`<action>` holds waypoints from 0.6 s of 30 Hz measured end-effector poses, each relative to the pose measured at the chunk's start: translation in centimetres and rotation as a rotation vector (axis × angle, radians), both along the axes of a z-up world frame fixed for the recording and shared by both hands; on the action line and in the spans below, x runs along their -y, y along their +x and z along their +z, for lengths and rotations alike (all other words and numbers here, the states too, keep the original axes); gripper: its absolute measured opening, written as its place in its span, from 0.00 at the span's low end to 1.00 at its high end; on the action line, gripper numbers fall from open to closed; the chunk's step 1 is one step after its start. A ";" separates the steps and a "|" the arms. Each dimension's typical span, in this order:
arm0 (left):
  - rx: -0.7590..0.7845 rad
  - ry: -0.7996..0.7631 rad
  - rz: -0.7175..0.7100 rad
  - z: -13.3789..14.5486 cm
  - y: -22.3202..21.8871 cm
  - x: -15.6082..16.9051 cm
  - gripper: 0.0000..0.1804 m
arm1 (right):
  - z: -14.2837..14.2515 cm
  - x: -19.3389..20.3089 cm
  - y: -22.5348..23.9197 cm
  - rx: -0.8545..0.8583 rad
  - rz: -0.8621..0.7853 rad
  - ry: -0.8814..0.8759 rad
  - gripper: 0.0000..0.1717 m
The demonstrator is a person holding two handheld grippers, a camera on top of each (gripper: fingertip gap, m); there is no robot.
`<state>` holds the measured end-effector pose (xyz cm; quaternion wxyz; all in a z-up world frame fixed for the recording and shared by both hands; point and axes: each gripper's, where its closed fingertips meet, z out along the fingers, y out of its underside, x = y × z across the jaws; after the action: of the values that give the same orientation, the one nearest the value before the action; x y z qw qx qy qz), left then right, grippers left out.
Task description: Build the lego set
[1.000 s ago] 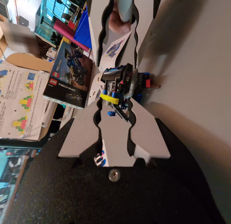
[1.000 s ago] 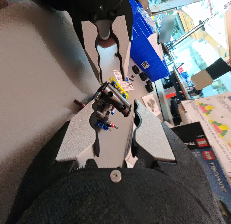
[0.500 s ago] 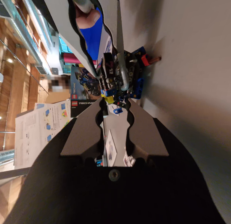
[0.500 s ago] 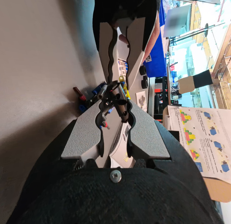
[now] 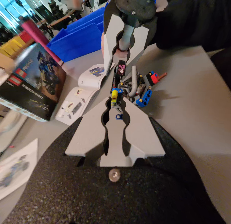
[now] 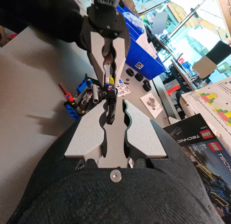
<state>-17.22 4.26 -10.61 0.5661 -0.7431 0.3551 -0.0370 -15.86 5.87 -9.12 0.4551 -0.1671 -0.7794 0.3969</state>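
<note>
A half-built brick model (image 5: 135,88) of grey, black and blue beams stands on the grey table (image 5: 187,118). My left gripper (image 5: 116,100) is shut on its near end, with one pad on the yellow piece (image 5: 114,94) and the other on the dark beam beside it. In the right wrist view the left gripper (image 6: 109,84) reaches in from above. My right gripper (image 6: 114,101) straddles the model's long black panel (image 6: 111,109). The panel lies against the left finger, and a gap shows between it and the right finger (image 6: 126,105). In the left wrist view the right gripper (image 5: 117,69) is seen from the far side.
An open instruction booklet (image 5: 80,96) and a dark toy box (image 5: 33,78) lie to the left. Blue bins (image 6: 141,58) stand behind them. Several black tyres (image 6: 138,76), a sticker sheet (image 6: 123,89) and a leaflet (image 6: 151,105) lie on the table. A small blue piece (image 5: 118,116) lies under my left fingers. My left and right fingertips are right by each other.
Both grippers narrowed their jaws around the model. The left pads closed on its yellow end. Both views swung round as the grippers turned, and the right gripper's fingers came in around the black panel.
</note>
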 end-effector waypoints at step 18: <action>0.524 -0.552 -0.012 -4.4 -1.6 -1.2 0.07 | -5.1 -2.1 -2.4 0.640 -0.103 -0.629 0.05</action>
<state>-18.80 5.50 -15.02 0.4161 -0.8308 0.1793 -0.3232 -18.25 8.00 -14.25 0.1372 -0.4501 -0.7130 0.5198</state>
